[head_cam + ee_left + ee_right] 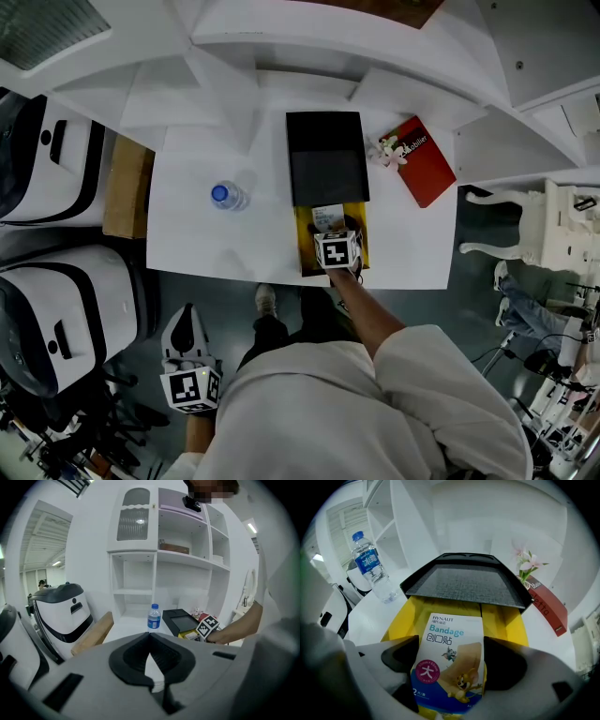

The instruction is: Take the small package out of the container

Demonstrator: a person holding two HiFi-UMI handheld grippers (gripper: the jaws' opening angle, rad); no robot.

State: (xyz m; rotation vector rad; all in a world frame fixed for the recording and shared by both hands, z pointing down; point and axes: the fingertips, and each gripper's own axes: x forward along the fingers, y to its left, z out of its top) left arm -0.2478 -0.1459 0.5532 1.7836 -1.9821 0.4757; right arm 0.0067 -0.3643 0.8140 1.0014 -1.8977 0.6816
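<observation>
Small package (450, 663): flat white and blue pack printed "HYNAUT Bandage", with cartoon figures and a round magenta mark. It lies face up inside the yellow container (401, 620), at the end nearest the person.

Yellow container: open box near the front edge of the white table (206, 244). A black lid (464, 585) lies just behind it and touches its far end.

Right gripper (450, 644): reaches down into the container. Its fingers (401, 656) stand one on each long side of the package and press against its edges, so the pack is clamped between them (it sits square to the fingers, print upright in the right gripper view). The marker cube covers the near part of the container in the head view.

Left gripper (150, 634): held low at the person's left, off the table and well apart from the container. Its fingers are closed, tips meeting, with nothing between them.

Water bottle (225, 196): clear, blue cap and blue label, upright on the table to the left of the black lid, apart from it.

Red book (422, 159): lies flat and turned at an angle, to the right of the lid, with a small pale flower (389, 150) at its near corner.

Wooden board (127, 187): lies along the table's left side.

White shelf unit (154, 550): stands behind the table.
</observation>
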